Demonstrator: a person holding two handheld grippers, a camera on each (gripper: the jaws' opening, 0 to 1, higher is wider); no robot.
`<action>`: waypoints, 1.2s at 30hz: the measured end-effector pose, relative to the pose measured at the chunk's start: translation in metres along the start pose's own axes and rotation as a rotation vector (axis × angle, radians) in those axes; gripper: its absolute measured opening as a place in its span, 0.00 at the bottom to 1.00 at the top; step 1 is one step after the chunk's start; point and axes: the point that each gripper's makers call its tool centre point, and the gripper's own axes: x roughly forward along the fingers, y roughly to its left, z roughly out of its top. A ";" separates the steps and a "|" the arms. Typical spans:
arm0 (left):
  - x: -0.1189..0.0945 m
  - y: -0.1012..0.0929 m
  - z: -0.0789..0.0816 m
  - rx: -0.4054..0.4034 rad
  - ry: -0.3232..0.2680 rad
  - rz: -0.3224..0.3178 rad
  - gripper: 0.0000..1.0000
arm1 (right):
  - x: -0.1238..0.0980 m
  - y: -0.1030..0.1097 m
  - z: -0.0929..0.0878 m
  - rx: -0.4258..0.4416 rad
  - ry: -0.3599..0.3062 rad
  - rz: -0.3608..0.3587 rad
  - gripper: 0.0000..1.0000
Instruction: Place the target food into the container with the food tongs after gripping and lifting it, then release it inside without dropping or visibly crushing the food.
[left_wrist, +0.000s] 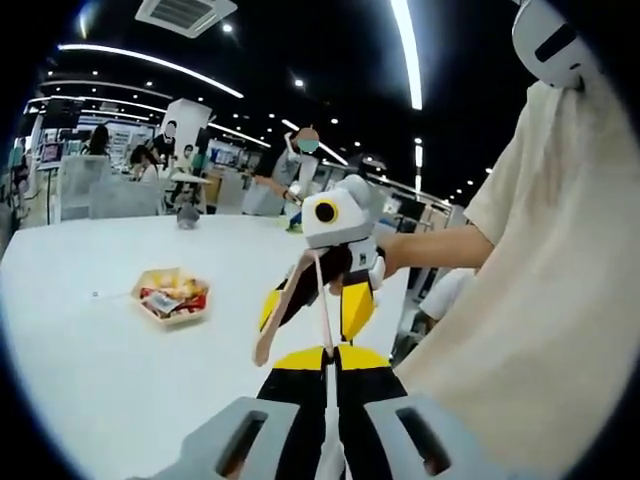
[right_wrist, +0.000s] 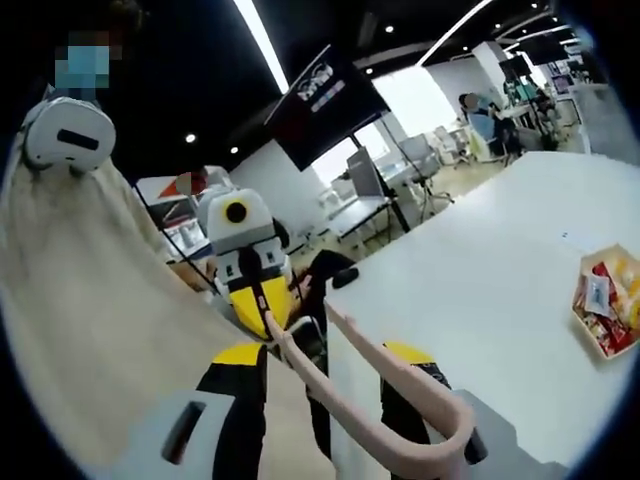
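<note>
Holding the pink food tongs (right_wrist: 380, 400) between its jaws, the right gripper (left_wrist: 335, 295) hangs off the near edge of the white table (left_wrist: 110, 360), with no food picked up yet. The left gripper (left_wrist: 330, 375) has its fingers pressed together on nothing. A tray of packaged snacks (left_wrist: 172, 295) sits well apart, toward the table's middle; the next move calls for reaching the tongs over to it.
</note>
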 end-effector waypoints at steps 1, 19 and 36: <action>0.000 -0.001 0.000 -0.003 0.001 -0.004 0.00 | -0.001 -0.001 -0.001 0.000 0.004 -0.006 0.47; -0.002 -0.001 0.001 -0.012 0.010 -0.031 0.00 | -0.020 -0.009 -0.009 -0.025 0.061 -0.056 0.49; -0.003 -0.003 -0.002 -0.006 0.031 -0.057 0.00 | -0.038 -0.014 -0.012 -0.052 0.115 -0.084 0.38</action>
